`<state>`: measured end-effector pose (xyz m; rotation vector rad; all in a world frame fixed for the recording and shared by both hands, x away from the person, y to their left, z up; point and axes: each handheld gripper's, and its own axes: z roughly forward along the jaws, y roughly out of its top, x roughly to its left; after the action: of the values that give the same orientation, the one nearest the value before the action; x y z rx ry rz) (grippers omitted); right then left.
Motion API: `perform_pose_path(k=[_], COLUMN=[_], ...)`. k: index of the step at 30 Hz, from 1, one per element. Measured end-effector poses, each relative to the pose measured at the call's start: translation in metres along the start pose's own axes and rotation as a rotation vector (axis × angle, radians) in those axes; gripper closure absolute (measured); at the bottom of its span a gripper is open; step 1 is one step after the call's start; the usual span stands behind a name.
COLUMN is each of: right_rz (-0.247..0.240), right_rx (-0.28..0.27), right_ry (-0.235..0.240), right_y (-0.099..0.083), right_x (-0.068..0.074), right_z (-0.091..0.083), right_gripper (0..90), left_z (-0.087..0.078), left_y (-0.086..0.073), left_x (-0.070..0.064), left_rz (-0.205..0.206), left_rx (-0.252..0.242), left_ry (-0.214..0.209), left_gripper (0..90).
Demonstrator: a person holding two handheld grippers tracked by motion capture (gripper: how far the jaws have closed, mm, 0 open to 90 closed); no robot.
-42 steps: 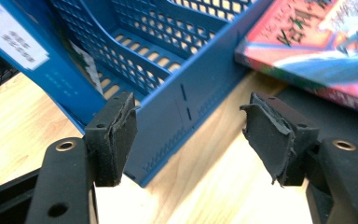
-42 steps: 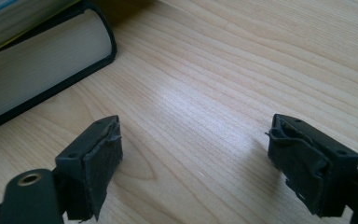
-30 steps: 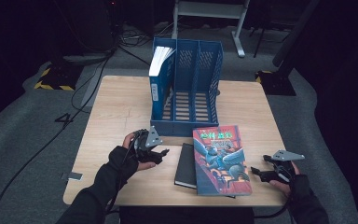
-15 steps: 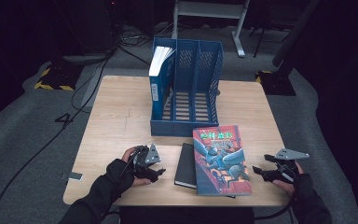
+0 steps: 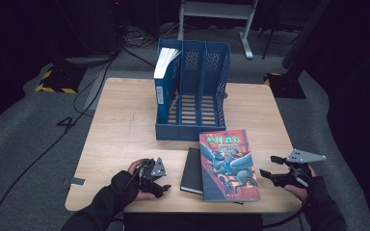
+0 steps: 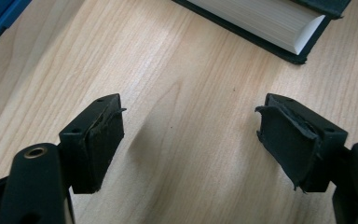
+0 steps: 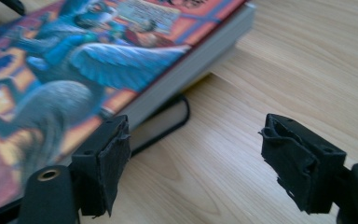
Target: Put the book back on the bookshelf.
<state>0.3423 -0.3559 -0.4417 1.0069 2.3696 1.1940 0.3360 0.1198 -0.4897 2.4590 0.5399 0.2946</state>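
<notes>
The left gripper (image 5: 160, 179) has moved back toward the near edge of the worktop (image 5: 125, 130) during the last second; before, it was farther in, closer to the blue file rack (image 5: 192, 96). Now it rests low at the near left, and its jaws stand wide apart with only bare wood between them. The right gripper (image 5: 275, 174) has hardly moved; it waits at the near right, released too, jaws wide apart, just beside the right edge of the colourful book (image 5: 227, 166).

This book lies flat near the front of the worktop, partly on top of a dark book (image 5: 191, 171), whose page edge appears in the left gripper view (image 6: 279, 23). In the right gripper view the colourful book (image 7: 98, 70) is very close to the left jaw, not yet between the jaws.

In the rack, one blue book (image 5: 163, 86) stands upright in the left compartment. I judge that the hands are now getting ready to take the next book, probably the colourful one, for the rack.
</notes>
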Motion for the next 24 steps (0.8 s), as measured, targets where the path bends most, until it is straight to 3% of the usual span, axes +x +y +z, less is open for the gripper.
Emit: perform_pose_path(k=[7, 8, 14, 17, 21, 24], right_rz=[-0.054, -0.064, -0.092, -0.078, -0.012, -0.006], right_rx=[0.027, 0.038, 0.112, 0.139, 0.177, 0.206], right_ry=[0.062, 0.090, 0.117, 0.137, 0.184, 0.217], right_y=[0.018, 0.021, 0.025, 0.025, 0.026, 0.029], right_x=[0.022, 0.027, 0.037, 0.036, 0.029, 0.025], right_z=[0.000, 0.002, 0.013, 0.016, 0.022, 0.026], right_gripper=[24.6, 24.2, 22.9, 21.7, 19.0, 18.4], left_z=[0.002, 0.003, 0.005, 0.006, 0.006, 0.007], left_y=[-0.005, -0.006, -0.008, -0.009, -0.010, -0.010], left_x=[0.002, 0.004, 0.007, 0.009, 0.010, 0.011], left_rz=[-0.050, -0.056, -0.067, -0.073, -0.066, -0.060], left_rx=[-0.032, -0.039, -0.055, -0.059, -0.067, -0.071], left_ry=[-0.029, -0.037, -0.058, -0.068, -0.077, -0.081], left_gripper=[20.2, 19.1, 17.7, 16.3, 15.9, 14.9])
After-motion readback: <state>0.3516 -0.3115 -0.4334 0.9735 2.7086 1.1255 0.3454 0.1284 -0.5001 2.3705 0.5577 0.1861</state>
